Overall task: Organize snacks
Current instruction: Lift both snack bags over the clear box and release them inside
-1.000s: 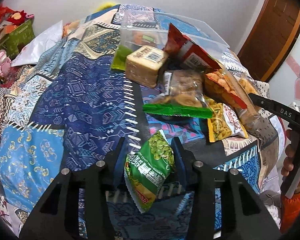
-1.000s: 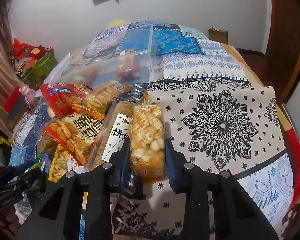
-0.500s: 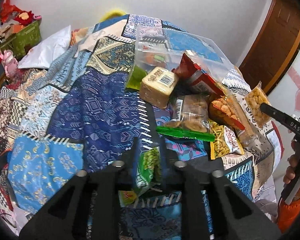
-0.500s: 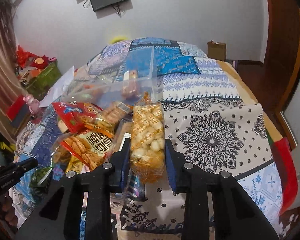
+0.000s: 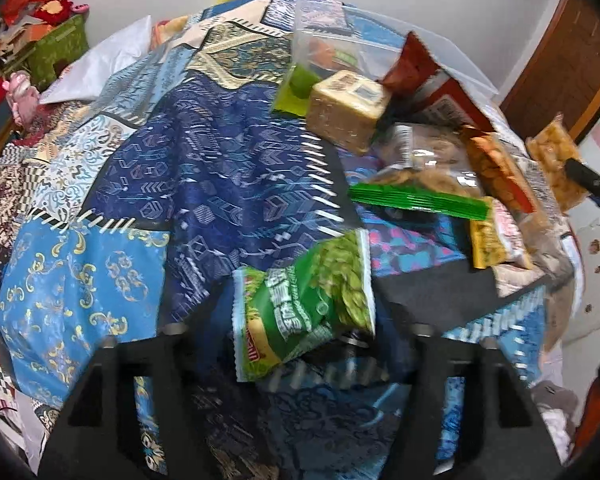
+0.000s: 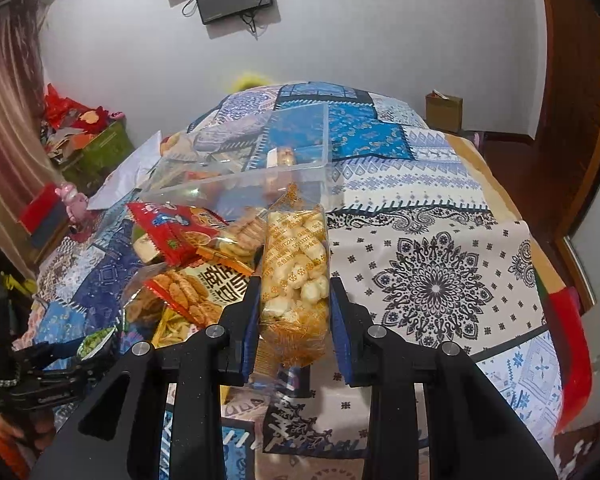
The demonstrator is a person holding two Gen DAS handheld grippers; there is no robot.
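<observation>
Green pea packet (image 5: 304, 304) sits between the left gripper (image 5: 300, 320) fingers, grip unclear through blur, while the right gripper (image 6: 294, 304) clamps the puffed-snack bag (image 6: 296, 268) above the quilt (image 6: 432, 280).

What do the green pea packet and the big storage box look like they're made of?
Green pea packet: probably glossy printed plastic film; it crinkles, with serrated sealed edges. Storage box: seemingly clear rigid plastic; the quilt and snacks show through its straight walls.

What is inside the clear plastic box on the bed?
Through the clear plastic box wall a few packaged snacks show, orange and green. The snack pile in front hides the rest.
</observation>
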